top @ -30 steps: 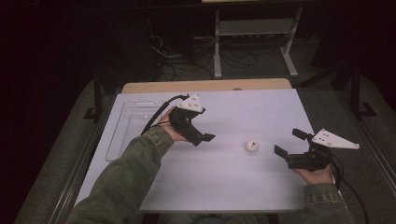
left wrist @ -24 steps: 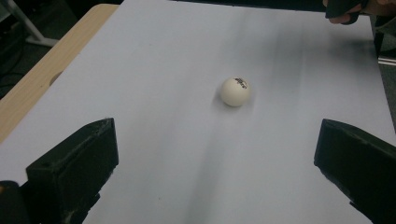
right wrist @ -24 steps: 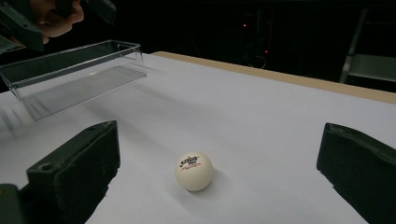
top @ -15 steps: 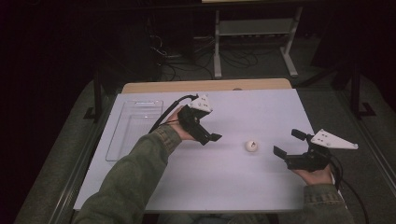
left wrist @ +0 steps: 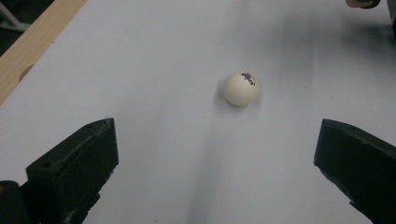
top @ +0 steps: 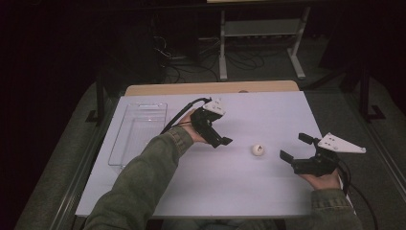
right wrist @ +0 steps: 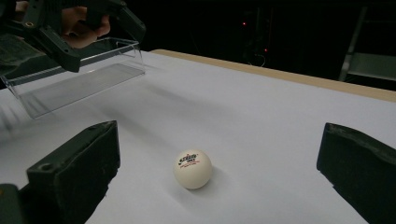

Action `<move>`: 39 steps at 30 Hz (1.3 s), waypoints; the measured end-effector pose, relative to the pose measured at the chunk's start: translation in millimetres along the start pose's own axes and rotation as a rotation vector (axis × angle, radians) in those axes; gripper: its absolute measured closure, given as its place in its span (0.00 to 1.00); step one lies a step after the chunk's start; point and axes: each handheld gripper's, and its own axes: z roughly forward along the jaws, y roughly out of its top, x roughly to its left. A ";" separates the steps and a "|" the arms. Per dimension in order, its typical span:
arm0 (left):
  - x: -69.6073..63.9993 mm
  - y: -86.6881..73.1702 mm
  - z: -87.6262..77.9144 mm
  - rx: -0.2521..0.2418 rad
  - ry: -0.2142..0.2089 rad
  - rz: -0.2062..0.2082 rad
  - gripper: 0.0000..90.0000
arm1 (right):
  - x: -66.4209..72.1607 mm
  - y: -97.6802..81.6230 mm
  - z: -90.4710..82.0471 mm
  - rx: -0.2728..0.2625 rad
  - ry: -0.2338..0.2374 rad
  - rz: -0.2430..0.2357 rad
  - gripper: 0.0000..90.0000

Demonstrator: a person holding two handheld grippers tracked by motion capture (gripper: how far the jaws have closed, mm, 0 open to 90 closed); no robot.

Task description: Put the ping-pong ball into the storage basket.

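A white ping-pong ball [top: 258,150] with a small printed logo lies on the white table [top: 239,191], right of centre. In the left gripper view the ball [left wrist: 241,88] sits ahead of the wide-apart jaws, slightly right of middle. My left gripper [top: 221,140] hovers just left of the ball, open and empty. My right gripper [top: 295,148] rests to the ball's right, open, pointing left at it. From the right gripper view the ball [right wrist: 192,169] lies close, between the spread jaws, touching neither, with the left gripper [right wrist: 79,44] beyond it.
A clear plastic tray [top: 139,129] stands at the table's left side, seen also as the tray [right wrist: 74,79] behind the ball. A wooden strip [top: 210,88] edges the far side. Beyond the table are a metal stand [top: 258,33] and floor cables.
My left gripper has moved right and toward the ball, ending just short of it. The right gripper and the ball have stayed put.
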 end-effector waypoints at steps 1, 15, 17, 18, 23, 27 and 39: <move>0.2 0.5 2.7 0.006 -0.002 0.004 0.00 | -0.1 -0.1 0.0 0.000 -0.001 0.002 0.00; 2.9 3.4 33.7 0.044 -0.037 0.027 0.00 | -0.1 -0.1 -0.2 -0.001 -0.004 -0.002 0.00; 2.9 3.7 35.1 0.045 -0.039 0.030 0.00 | -0.1 -0.1 -0.2 -0.001 -0.004 -0.002 0.00; 2.4 4.6 38.5 0.047 -0.044 0.032 0.00 | -0.1 -0.1 -0.1 -0.001 -0.004 -0.003 0.00; 0.1 6.0 47.7 0.055 -0.056 0.047 0.00 | 0.0 -0.1 0.1 0.003 -0.004 -0.005 0.00; -1.7 6.1 54.6 0.062 -0.064 0.053 0.00 | 0.2 -0.1 0.0 0.004 -0.003 -0.006 0.00; -2.2 9.3 71.9 0.091 -0.079 0.070 0.00 | 0.3 -0.1 -0.3 0.002 -0.005 -0.007 0.00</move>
